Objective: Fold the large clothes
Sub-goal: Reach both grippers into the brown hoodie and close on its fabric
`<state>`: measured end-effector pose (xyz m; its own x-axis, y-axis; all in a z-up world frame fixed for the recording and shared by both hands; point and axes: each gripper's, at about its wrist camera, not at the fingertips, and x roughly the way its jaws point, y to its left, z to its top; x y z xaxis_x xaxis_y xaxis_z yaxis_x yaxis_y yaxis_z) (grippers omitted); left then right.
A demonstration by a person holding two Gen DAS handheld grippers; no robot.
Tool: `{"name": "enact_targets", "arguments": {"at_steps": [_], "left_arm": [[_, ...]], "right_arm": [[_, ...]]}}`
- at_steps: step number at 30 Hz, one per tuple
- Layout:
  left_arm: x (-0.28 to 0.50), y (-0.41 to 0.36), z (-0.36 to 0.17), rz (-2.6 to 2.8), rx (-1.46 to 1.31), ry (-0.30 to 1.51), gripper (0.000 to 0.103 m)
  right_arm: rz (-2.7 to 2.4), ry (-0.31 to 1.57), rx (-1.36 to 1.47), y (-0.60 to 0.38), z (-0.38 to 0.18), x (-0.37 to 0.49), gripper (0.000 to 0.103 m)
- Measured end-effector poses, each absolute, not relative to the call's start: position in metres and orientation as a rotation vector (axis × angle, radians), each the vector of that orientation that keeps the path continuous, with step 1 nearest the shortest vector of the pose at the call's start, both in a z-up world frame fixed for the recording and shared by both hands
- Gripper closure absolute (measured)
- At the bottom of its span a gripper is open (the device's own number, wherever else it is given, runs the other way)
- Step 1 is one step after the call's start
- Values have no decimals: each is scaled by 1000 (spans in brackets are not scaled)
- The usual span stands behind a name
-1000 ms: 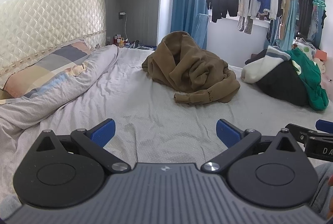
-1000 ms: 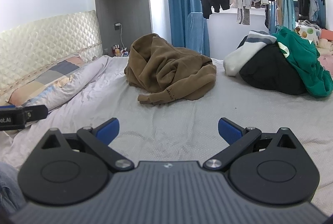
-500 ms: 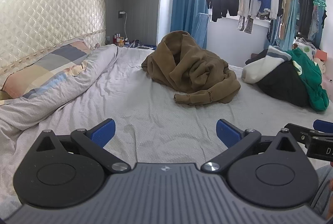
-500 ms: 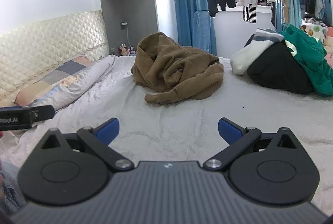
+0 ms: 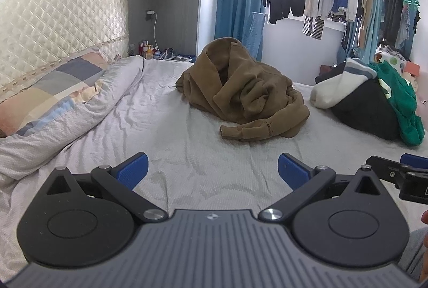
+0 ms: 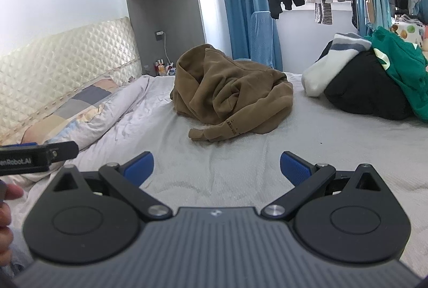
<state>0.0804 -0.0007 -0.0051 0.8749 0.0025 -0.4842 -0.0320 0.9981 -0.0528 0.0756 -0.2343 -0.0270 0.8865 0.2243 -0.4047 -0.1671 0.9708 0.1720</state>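
On wrinkled grey sheet (image 5: 187, 143): crumpled brown fleecy hoodie (image 5: 246, 98)

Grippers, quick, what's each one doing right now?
Left gripper: open, holding nothing.
Right gripper: open, holding nothing.

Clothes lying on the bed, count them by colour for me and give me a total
Brown: 1, the brown hoodie
White and grey: 1, the white garment
Black: 1, the black garment
Green: 1, the green garment
Total: 4 showing; the pile may hide more.
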Motion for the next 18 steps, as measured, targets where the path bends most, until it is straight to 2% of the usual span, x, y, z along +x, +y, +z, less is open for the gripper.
{"name": "enact_targets", "arguments": {"at_steps": [10,18], "left_arm": [[161,-1,-14,6,-56,534,0],[263,0,-33,-112,-108,531,0]], "right_arm": [[197,459,161,-242,-27,126,0],[193,503,241,-259,-38,201,0]]}}
